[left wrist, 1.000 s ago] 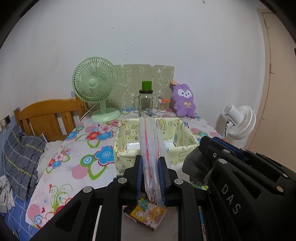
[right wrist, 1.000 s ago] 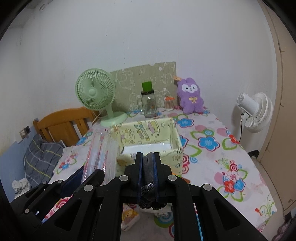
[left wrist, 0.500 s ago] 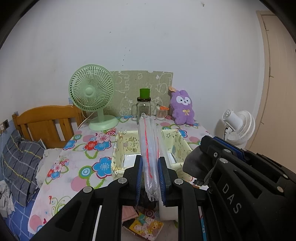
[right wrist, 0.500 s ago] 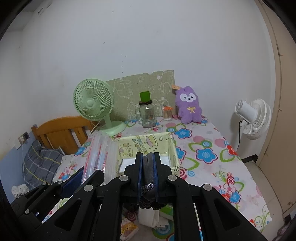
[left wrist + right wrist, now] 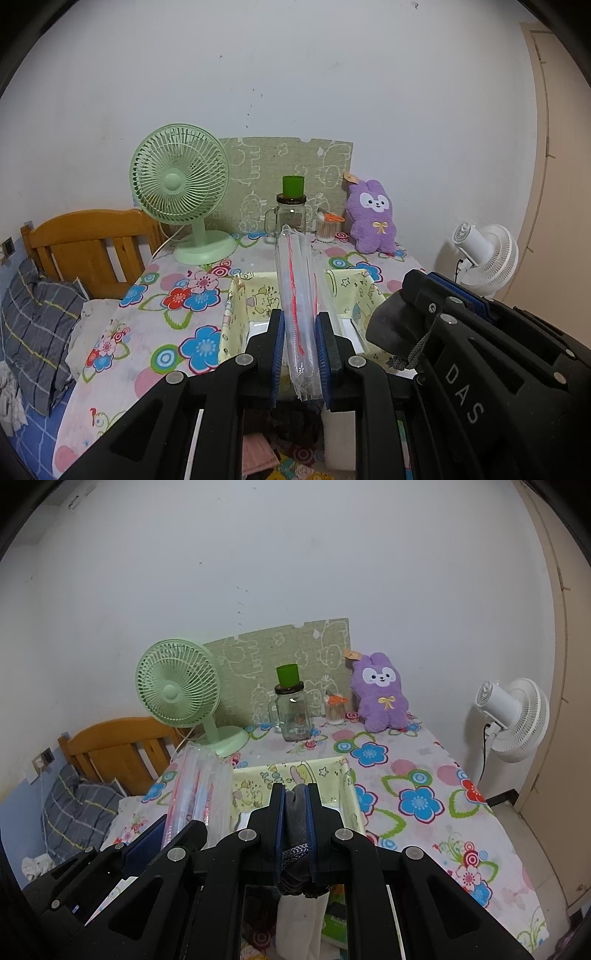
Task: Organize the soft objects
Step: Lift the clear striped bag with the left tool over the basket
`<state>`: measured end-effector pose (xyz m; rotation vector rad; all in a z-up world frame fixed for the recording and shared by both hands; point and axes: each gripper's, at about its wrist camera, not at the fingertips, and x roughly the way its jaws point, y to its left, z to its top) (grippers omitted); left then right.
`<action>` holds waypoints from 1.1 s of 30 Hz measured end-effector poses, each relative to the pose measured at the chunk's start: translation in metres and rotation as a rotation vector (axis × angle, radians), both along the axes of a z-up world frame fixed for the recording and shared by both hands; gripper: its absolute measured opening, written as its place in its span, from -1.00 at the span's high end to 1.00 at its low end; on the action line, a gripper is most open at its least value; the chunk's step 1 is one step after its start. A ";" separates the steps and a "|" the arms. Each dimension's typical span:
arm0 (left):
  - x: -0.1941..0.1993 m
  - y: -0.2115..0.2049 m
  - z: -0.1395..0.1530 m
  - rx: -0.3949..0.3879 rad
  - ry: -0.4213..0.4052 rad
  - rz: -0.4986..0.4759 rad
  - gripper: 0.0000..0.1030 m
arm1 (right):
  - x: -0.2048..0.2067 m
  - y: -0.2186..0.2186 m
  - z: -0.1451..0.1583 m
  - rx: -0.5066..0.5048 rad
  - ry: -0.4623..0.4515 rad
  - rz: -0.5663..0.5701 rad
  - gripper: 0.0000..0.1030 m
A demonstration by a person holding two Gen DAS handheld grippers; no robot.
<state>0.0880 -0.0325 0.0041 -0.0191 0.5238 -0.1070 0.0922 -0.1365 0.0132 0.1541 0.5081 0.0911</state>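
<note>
Fingers on the left gripper (image 5: pixel 300 354) are pinched tight on a clear crinkly plastic sleeve (image 5: pixel 295 295) with a thin red line down it, long and flat, sticking out forward over the box. The right gripper (image 5: pixel 294 834) has its fingers clamped on a bunched dark grey knit cloth (image 5: pixel 295 812) with a braided cord at its edge, soft and lumpy, and something off-white hangs below it. Both grippers point slightly downward, side by side, with the right one just beside the left in the left wrist view. Under them sits a pale yellow fabric box (image 5: pixel 236 314) with cartoon prints, open on top, on the flowery surface (image 5: pixel 417 797). Further back: a ribbed mint desk fan (image 5: pixel 181 192), a glass jar (image 5: pixel 293 712) with a green cup on its lid, and a fuzzy purple bunny plush (image 5: pixel 382 696) against the wall.
</note>
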 end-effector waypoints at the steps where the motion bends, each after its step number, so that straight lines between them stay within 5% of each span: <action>1: 0.003 0.000 0.000 0.002 0.001 0.000 0.71 | 0.004 0.000 0.000 0.000 0.002 0.000 0.74; 17: 0.059 0.004 -0.006 0.016 0.023 0.011 0.70 | 0.064 0.004 -0.008 -0.012 0.011 0.015 0.74; 33: 0.112 0.008 -0.043 -0.009 0.157 0.016 0.70 | 0.120 0.010 -0.043 -0.035 0.075 0.013 0.74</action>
